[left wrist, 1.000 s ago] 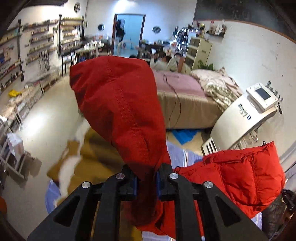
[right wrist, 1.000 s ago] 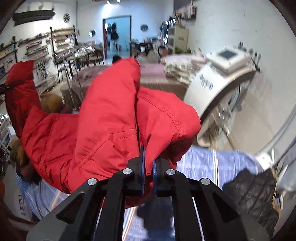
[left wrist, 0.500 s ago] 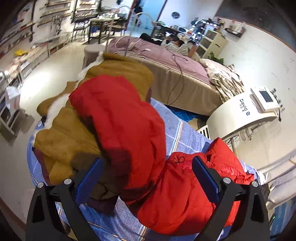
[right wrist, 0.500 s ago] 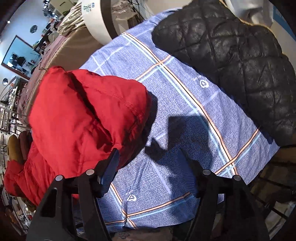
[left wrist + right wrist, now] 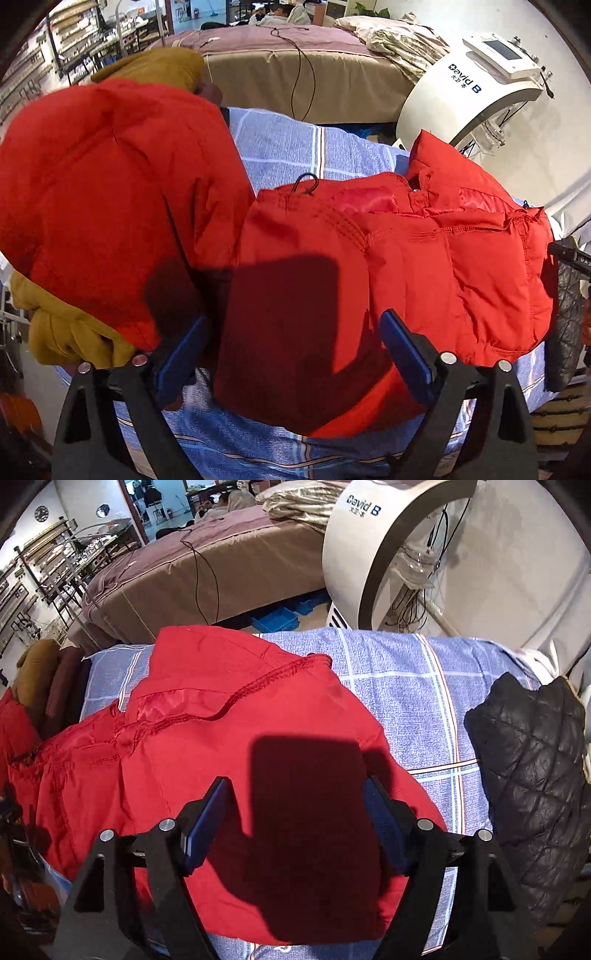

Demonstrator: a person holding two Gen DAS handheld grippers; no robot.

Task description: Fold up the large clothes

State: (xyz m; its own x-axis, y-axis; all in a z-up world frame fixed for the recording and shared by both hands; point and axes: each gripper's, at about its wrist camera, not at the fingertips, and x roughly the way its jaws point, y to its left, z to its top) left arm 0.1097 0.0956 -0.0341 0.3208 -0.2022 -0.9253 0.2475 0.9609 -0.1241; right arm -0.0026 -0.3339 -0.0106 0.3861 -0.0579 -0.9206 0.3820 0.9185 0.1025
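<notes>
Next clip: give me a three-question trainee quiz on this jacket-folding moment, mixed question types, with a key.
1. True or false: the left gripper clamps the red jacket.
2. What lies on the checked sheet to the right of the red jacket in the right wrist view? A) black quilted jacket B) white towel C) blue jeans
3. What word is printed on the white machine?

Key: 1 false, its fingers stand apart over the fabric; 2 A; 3 David.
</notes>
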